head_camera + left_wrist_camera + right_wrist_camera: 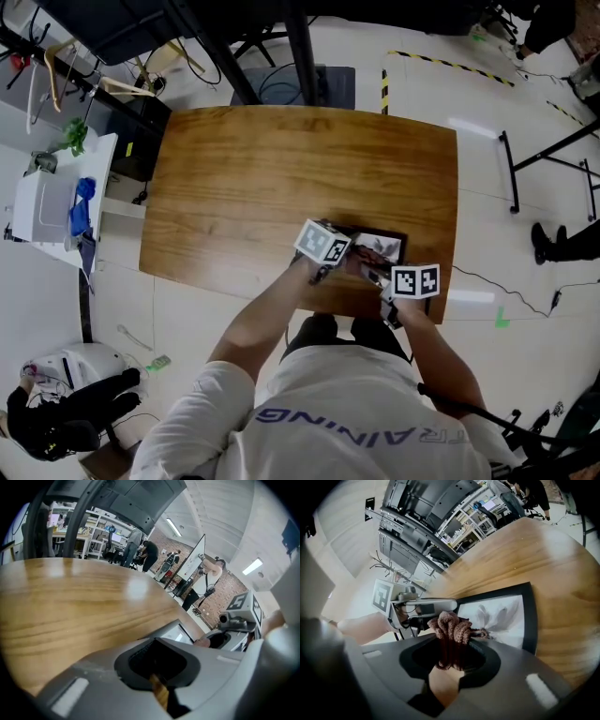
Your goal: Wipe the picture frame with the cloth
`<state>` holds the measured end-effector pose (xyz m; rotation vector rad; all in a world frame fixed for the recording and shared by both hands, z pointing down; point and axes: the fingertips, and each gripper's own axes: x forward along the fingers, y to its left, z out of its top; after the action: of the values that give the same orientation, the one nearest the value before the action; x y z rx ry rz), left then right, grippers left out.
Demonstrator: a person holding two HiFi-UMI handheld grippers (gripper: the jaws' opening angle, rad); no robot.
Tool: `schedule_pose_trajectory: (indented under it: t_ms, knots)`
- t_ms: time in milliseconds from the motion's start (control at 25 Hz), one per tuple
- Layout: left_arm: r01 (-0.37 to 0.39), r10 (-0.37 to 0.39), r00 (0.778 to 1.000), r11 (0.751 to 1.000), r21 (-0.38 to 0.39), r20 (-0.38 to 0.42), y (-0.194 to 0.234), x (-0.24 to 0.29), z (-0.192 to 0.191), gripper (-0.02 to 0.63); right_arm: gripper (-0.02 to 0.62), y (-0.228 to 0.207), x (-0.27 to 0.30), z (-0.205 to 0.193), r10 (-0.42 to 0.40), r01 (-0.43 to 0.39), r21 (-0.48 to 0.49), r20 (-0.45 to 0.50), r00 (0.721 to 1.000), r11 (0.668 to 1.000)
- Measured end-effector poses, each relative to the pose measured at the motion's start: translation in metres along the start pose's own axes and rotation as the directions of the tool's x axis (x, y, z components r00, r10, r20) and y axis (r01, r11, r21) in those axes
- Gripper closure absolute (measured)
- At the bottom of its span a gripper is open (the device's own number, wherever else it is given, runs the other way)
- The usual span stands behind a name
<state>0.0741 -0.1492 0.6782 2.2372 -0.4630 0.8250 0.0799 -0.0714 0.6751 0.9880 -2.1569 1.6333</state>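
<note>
I note a wooden tabletop (272,178). Off its left edge stands a white cabinet (42,211) carrying a blue object (82,204); striped tape (450,64) marks the floor.

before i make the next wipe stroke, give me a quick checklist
1. Cloth gripped: ok. The right gripper is shut on it, and a bunch sticks out past the jaws.
2. Cloth over the picture frame: ok. It hangs over the glass near the frame's left end; firm contact cannot tell.
3. Frame lying flat, face up, on the table: ok.
4. Left gripper steadying the frame: cannot tell. Its jaws look closed at the frame's edge, but a grip is not visible.
5. Glass ahead of the cloth free of other things: ok.
</note>
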Motion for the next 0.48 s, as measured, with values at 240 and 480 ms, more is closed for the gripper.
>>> schedule_pose_trajectory:
  t_ms: [240, 480]
  knots:
    - [-0.006, 0.007, 1.000, 1.000, -0.024, 0.024, 0.002, -0.001, 0.000, 0.598, 0.479, -0.023, -0.030, -0.002, -0.029, 0.027, 0.055, 0.043, 0.999, 0.998]
    - [-0.010, 0.010, 1.000, 1.000, -0.022, 0.026, 0.001, -0.002, -0.002, 0.600, 0.479, -0.055, -0.077, -0.005, -0.102, 0.091, 0.102, 0.103, 0.989, 0.991]
